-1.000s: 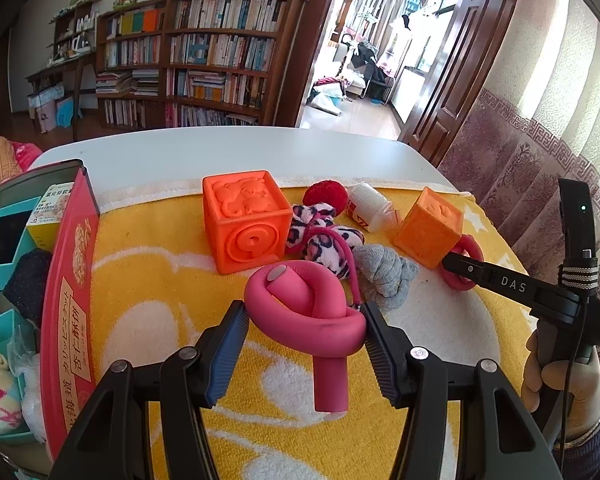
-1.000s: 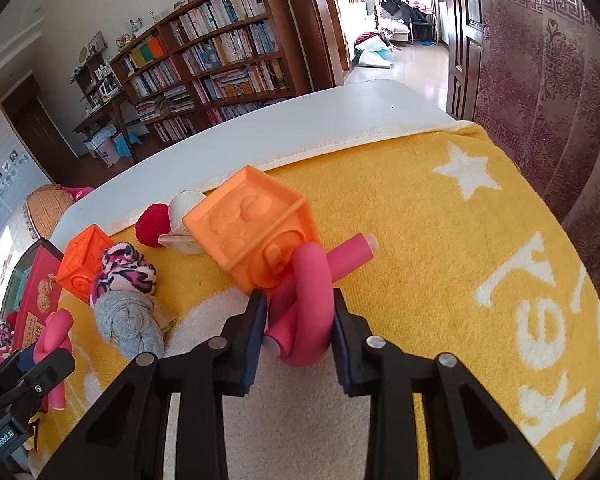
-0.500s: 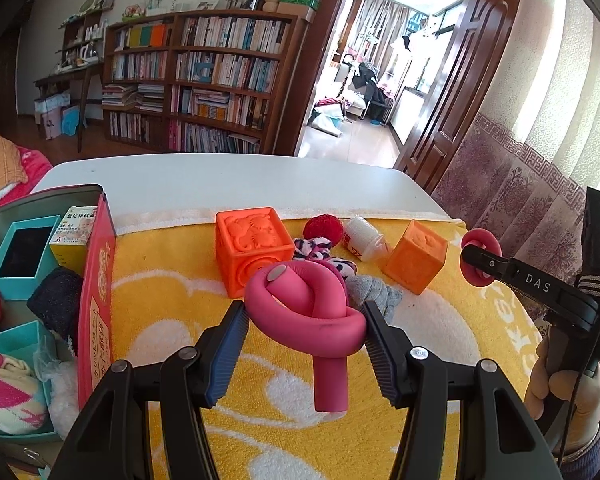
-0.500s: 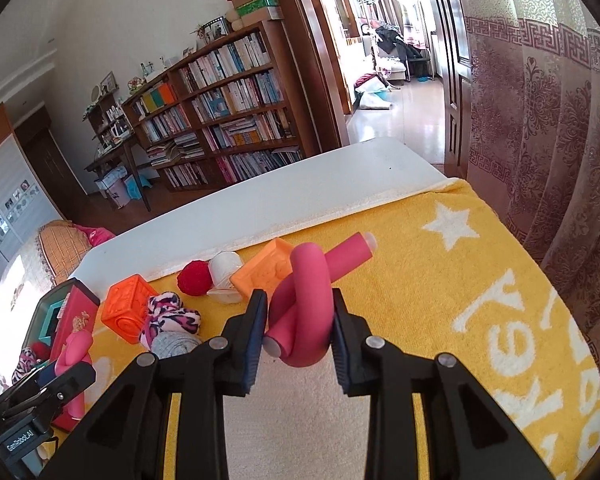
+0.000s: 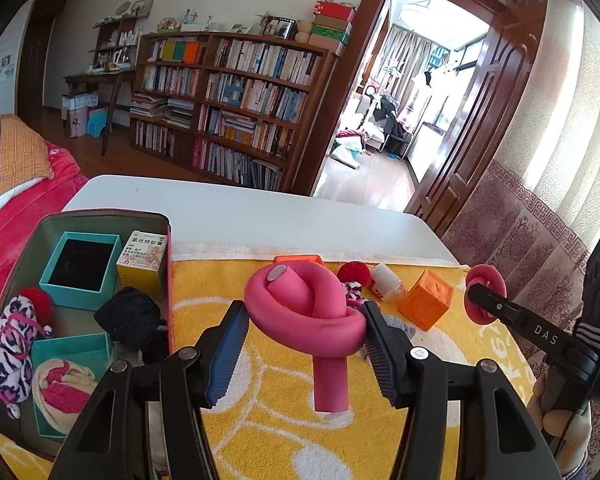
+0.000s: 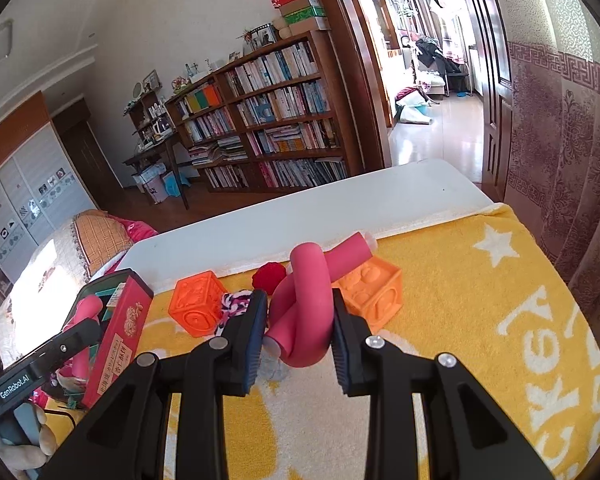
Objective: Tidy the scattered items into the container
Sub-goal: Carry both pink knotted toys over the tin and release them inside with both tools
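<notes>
Though aloft, pink foam knot (image 5: 305, 312) between left tongs (image 5: 303, 338).

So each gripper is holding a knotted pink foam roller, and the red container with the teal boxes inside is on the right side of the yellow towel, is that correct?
Not quite. The red container sits at the left side of the yellow towel, as the left wrist view shows. The rest holds: the left gripper and the right gripper each clamp a knotted pink foam roller, and teal boxes lie inside.

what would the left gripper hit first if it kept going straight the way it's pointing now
Probably the yellow towel near the orange block. The left gripper, shut on its knotted pink foam roller, points down over it. Depth is unclear.
</notes>
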Available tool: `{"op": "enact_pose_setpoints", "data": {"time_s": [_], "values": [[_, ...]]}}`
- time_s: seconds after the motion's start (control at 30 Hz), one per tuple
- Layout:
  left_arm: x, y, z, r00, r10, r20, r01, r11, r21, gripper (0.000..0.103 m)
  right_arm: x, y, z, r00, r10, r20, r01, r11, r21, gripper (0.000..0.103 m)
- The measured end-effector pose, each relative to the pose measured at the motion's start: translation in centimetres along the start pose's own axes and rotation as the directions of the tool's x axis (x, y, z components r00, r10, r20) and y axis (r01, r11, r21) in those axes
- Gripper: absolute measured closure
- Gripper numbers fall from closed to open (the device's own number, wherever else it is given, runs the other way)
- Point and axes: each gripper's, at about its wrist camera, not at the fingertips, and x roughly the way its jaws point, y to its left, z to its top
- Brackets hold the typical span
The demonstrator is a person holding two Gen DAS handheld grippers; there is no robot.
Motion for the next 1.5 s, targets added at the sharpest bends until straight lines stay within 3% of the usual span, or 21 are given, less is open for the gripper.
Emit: {"op": "enact_pose_setpoints", "data": {"time_s": [0.2,0.43,0.87,1.1,1.13,1.2,1.23,1.5], "values": [[-3.7,2.6,0.6,0.997,0.043,0.060,-0.041,0.999,-0.034,0.044,-0.6,4.2,0.1,0.995,0.100,-0.003,-0.100,0.993,-0.058,0.070],[-7.0,6.0,1.2,0.985,0.126,0.114,-0.118,0.990,-0.072,0.044,-0.1,9.9,-0.7,0.975,0.219,-0.038,-0.222,0.968,-0.116,0.070],[-8.6,10.7,1.7,0.972,0.190,0.137,-0.172,0.975,-0.139,0.044,1.2,20.0,-2.7,0.935,0.339,-0.102,-0.353,0.908,-0.224,0.070],[-8.1,13.0,1.2,0.973,0.200,0.111,-0.176,0.965,-0.195,0.043,3.6,22.6,-3.9,0.923,0.354,-0.148,-0.380,0.896,-0.228,0.070],[-8.0,13.4,1.1,0.975,0.197,0.104,-0.173,0.963,-0.206,0.042,3.9,22.8,-4.2,0.923,0.352,-0.156,-0.381,0.896,-0.230,0.070],[-8.0,14.1,1.0,0.973,0.207,0.104,-0.179,0.956,-0.232,0.022,4.6,23.1,-4.6,0.919,0.355,-0.174,-0.388,0.891,-0.233,0.070],[-8.2,14.3,1.0,0.970,0.215,0.114,-0.183,0.952,-0.244,0.018,4.9,23.1,-4.8,0.915,0.358,-0.183,-0.395,0.889,-0.233,0.070],[-8.3,14.8,0.8,0.969,0.215,0.125,-0.175,0.948,-0.267,0.016,6.2,22.6,-5.9,0.883,0.399,-0.248,-0.451,0.868,-0.207,0.069]]}}
